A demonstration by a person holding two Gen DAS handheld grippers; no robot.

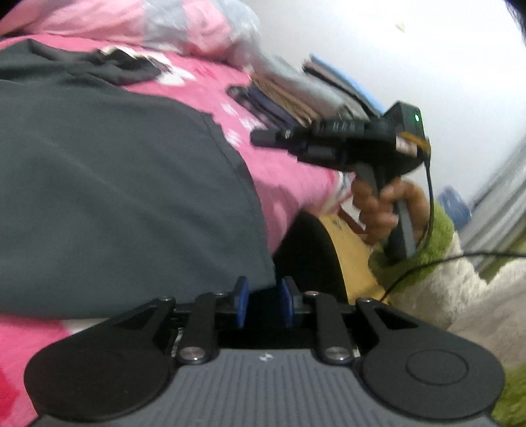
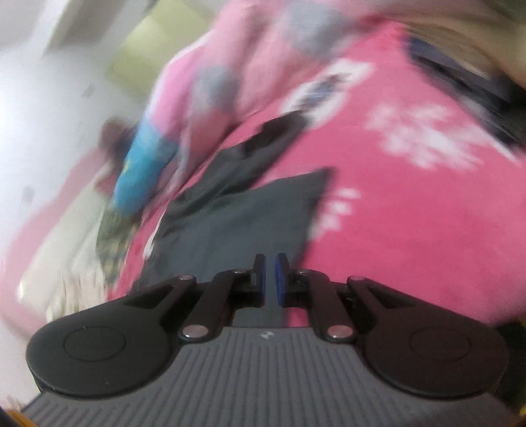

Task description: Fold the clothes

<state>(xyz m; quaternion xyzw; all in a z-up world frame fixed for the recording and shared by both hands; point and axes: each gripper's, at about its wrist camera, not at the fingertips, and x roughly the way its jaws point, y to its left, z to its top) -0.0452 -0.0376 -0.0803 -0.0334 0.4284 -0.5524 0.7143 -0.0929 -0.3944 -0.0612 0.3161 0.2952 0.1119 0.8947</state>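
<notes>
Plainly, left gripper (image 1: 264,300) parted, right gripper (image 2: 270,279) nearly shut (empty), grey garment (image 1: 115,197) on pink bedspread (image 1: 279,170).

- A bed (image 1: 282,170) with a bright pink, white-patterned cover (image 2: 411,203) fills the space ahead of both tongs.
- A plain white wall (image 1: 411,59) rises beyond the bed, to the right of the left tongs.
- A stack of books (image 1: 296,98) lies on the bed's far side, blurred.
- Light pink bedding (image 1: 98,19) is heaped at the back.
</notes>
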